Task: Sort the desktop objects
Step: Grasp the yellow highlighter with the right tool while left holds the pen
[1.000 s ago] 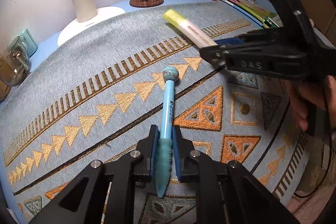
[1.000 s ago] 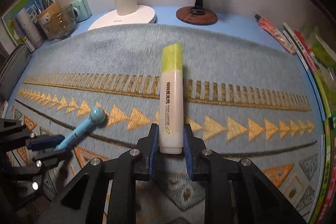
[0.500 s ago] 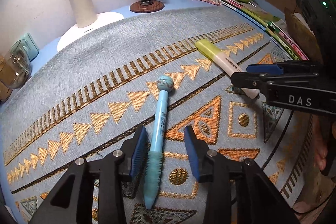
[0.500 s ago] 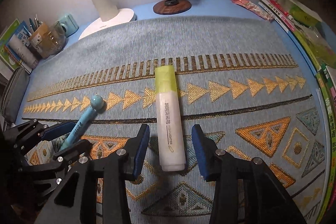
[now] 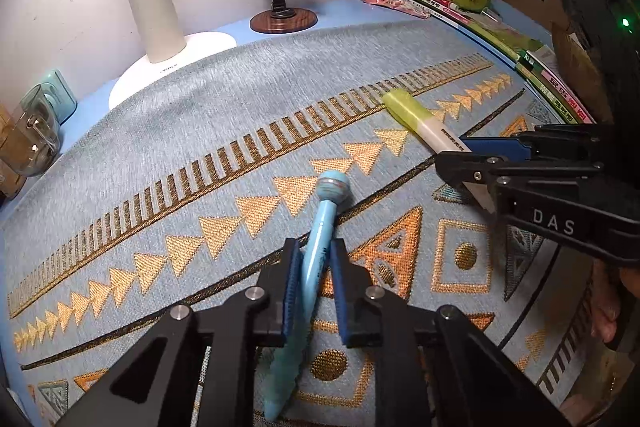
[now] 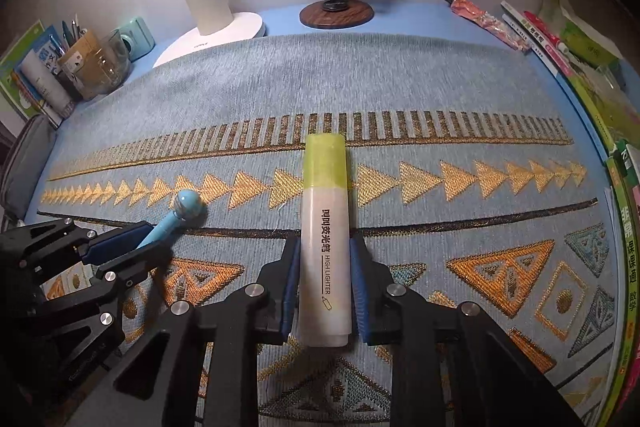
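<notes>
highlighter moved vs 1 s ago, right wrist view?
Yes. The highlighter cap now reaches only the gold bar band on the mat; earlier it sat past it, nearer the lamp.

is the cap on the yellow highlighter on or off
On. The translucent yellow cap sits flush over the far end of the white-bodied yellow highlighter, and no tip shows.
</notes>
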